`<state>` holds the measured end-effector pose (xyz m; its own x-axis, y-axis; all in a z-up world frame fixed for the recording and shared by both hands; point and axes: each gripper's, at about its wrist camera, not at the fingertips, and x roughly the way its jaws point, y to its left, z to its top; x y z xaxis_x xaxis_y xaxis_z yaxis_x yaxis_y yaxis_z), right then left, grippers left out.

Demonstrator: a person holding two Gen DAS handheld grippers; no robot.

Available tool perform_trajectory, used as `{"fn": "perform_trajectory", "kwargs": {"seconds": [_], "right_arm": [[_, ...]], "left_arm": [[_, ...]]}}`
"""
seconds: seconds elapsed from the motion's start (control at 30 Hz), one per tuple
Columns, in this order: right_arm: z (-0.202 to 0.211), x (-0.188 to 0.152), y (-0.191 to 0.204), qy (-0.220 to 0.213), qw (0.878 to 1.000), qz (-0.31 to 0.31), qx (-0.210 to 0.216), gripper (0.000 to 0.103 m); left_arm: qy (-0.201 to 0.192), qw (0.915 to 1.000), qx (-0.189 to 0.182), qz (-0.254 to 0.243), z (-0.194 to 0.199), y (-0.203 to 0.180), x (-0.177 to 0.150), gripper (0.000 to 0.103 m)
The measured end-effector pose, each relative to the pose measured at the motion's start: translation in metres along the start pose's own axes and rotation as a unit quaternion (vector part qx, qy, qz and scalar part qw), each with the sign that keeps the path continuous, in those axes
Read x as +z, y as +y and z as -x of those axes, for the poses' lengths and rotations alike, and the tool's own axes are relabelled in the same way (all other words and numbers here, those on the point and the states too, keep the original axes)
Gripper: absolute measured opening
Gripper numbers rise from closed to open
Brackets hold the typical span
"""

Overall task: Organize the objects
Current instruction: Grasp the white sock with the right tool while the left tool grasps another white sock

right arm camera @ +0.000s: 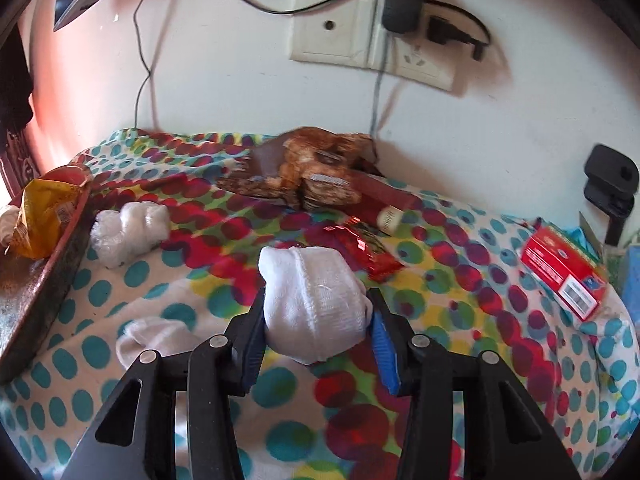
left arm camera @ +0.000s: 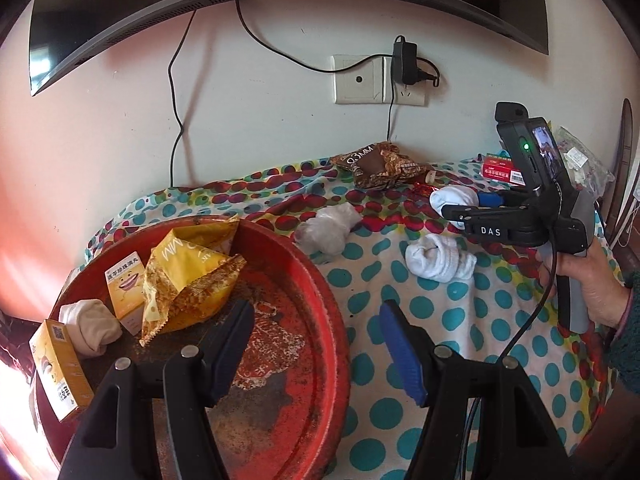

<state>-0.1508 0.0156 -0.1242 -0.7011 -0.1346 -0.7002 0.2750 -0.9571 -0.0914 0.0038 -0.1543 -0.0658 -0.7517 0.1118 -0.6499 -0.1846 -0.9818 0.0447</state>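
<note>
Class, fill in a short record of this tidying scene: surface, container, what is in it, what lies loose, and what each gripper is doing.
surface: dotted cloth
container: red tray, at the left
in tray: yellow snack bag, two yellow boxes, rolled beige sock
loose on cloth: brown snack bag, plastic wrap ball, red box, second white sock
left gripper: open, empty, over the tray's edge
right gripper: shut on white sock roll

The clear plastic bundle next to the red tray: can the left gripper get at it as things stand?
Probably yes. The left gripper is open and empty over the red tray's rim, and the plastic bundle lies just past it on bare cloth with nothing between.
</note>
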Motion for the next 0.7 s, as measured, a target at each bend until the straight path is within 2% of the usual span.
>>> {"fn": "perform_trajectory", "kwargs": {"seconds": [0.23,0.37,0.57,0.7], "right_arm": [[0.015,-0.021,-0.045,0.008,0.999,-0.051,-0.013,0.044],[0.02,-0.028,-0.064,0.008,0.996,-0.084,-0.011,0.044],[0.018,-0.027,-0.062,0.011,0.997,-0.082,-0.007,0.044],[0.017,-0.027,-0.057,0.012,0.998,-0.069,-0.006,0.044]], "left_arm": [[0.01,0.9989,-0.029,-0.035,-0.007,-0.028,-0.007,0.067],[0.019,0.9981,-0.046,-0.038,-0.014,-0.045,-0.007,0.067],[0.038,0.9953,-0.077,-0.045,-0.037,-0.077,0.008,0.067],[0.052,0.9952,-0.076,-0.033,-0.058,-0.093,0.023,0.067]]}}
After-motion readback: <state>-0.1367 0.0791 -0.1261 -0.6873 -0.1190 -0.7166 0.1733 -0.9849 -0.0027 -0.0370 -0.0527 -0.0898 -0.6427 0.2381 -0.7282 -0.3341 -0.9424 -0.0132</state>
